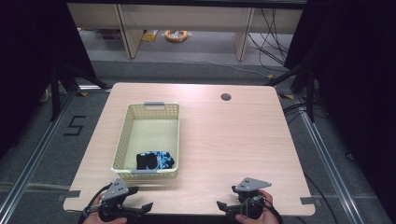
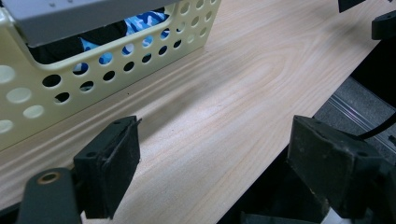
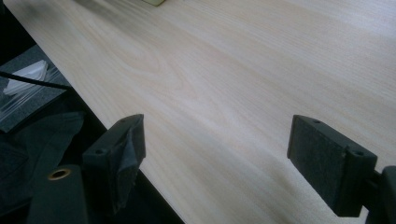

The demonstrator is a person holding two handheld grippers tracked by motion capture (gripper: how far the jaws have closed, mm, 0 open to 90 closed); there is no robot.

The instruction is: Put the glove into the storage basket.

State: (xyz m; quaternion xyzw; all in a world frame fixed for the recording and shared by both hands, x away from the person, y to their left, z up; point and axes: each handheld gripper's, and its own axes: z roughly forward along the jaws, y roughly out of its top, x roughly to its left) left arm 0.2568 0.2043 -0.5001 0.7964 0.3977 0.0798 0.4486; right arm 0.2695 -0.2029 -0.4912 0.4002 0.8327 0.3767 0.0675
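A pale yellow perforated basket (image 1: 152, 122) stands on the left half of the wooden table (image 1: 233, 140). A black and blue patterned cloth (image 1: 155, 160) lies bundled inside at its near end. My left gripper (image 1: 139, 198) is held at the table's near edge just in front of the basket, open and holding nothing. In the left gripper view the basket wall (image 2: 116, 65) is close ahead of the open left gripper (image 2: 219, 158), and the blue cloth (image 2: 140, 23) shows through the holes. My right gripper (image 1: 227, 197) is open over the near edge right of centre. The right gripper (image 3: 219, 154) faces bare wood.
A round cable hole (image 1: 226, 97) sits near the table's far right. The basket has grey handles at both ends (image 1: 153, 104). Grey tape marks the near corners (image 1: 307, 201). Beyond the table are floor rails, cables and furniture legs. The table's near edge lies directly under both grippers.
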